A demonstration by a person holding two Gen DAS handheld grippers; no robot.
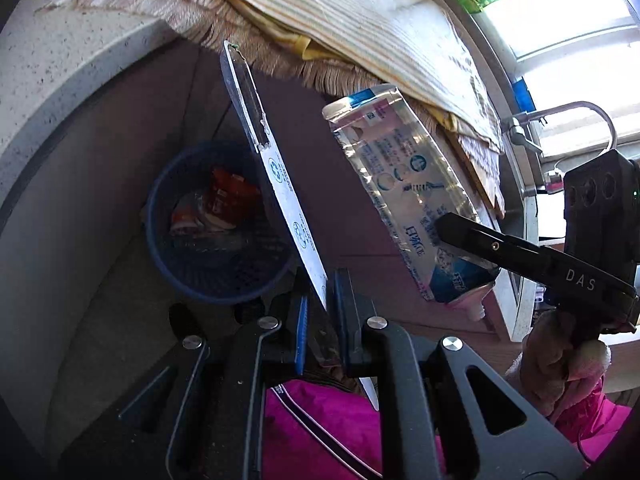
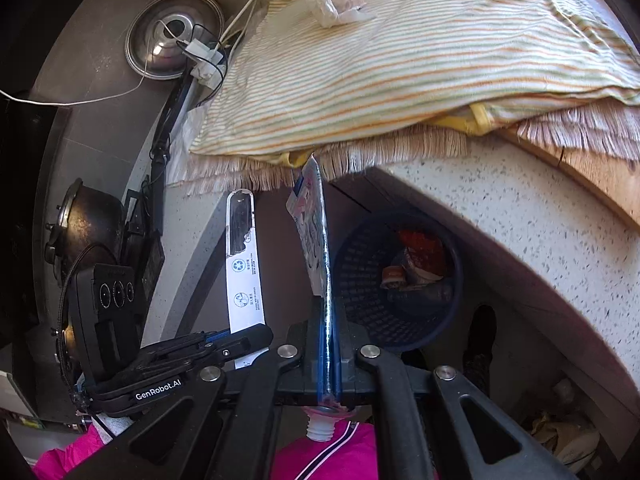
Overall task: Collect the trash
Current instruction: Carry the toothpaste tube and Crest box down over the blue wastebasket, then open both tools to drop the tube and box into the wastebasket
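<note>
Left gripper [image 1: 322, 320] clamped on flat white wrapper [image 1: 288, 200] — thin, stiff card with a clear window at the far end, held edge-on above the blue mesh bin [image 1: 216, 224]. Right gripper [image 2: 329, 344] clenched on squeezed toothpaste tube [image 2: 314, 232], gripped near the threaded neck. Both items judged light, slick and easily bent; a hold low on the body seems best — less flop. Bin already holding crumpled red packaging [image 2: 420, 252], below the speckled stone counter [image 2: 520, 216].
</note>
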